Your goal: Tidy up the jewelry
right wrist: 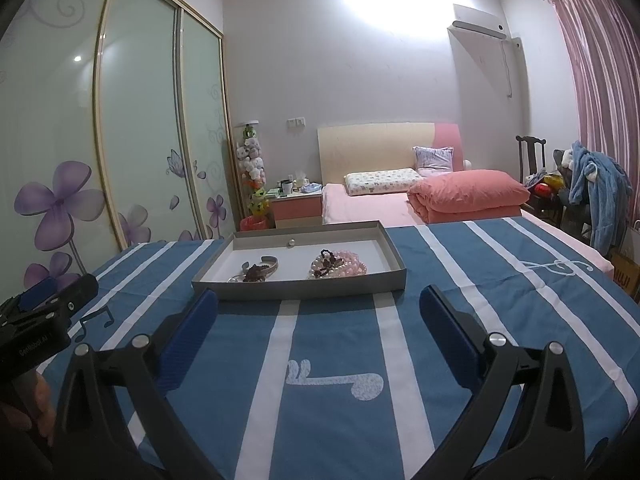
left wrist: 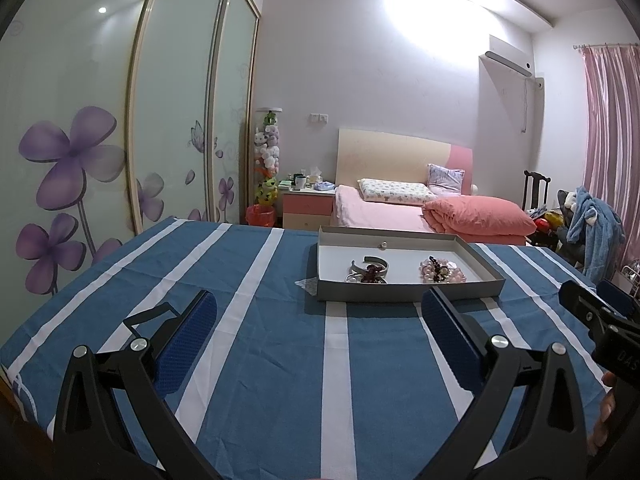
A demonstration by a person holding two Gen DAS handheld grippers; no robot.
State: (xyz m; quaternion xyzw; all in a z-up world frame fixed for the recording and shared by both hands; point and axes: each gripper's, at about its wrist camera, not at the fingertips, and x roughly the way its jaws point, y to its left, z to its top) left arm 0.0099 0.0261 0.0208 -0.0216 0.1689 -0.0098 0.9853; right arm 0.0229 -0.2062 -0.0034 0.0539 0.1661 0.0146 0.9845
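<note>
- Left gripper [left wrist: 320, 312] low over the striped cloth [left wrist: 280, 360], fingers [left wrist: 188, 340] spread wide with nothing between them.
- Right gripper [right wrist: 320, 312] likewise low over the cloth, fingers [right wrist: 450, 336] wide apart and holding nothing.
- Both short of the tray [left wrist: 404, 290], aimed toward its near wall; each visible at the edge of the other's view.
- Grey shallow tray with a white floor, resting on the cloth-covered bench, slightly ahead of both grippers.
- In the tray's left half: a silver cuff [left wrist: 370, 266] with a dark red bead piece [left wrist: 370, 274] lying against it; exact overlap hard to tell.
- In the tray's right half: a heap of pink beads [right wrist: 344, 266] with a dark strand [right wrist: 326, 260] draped over its left part.
- Near the tray's far wall, apart from both heaps: a single small pearl-like piece [right wrist: 291, 243], too small to identify further.
- Just left of the tray's near corner in the left wrist view: a scrap of clear patterned wrap [left wrist: 307, 283] on the cloth.
- Behind the bench: a bed [right wrist: 360, 208] with pink bedding and a folded quilt [right wrist: 468, 192], a wardrobe [left wrist: 80, 120] with purple flower panels, and pink curtains [right wrist: 592, 80].
</note>
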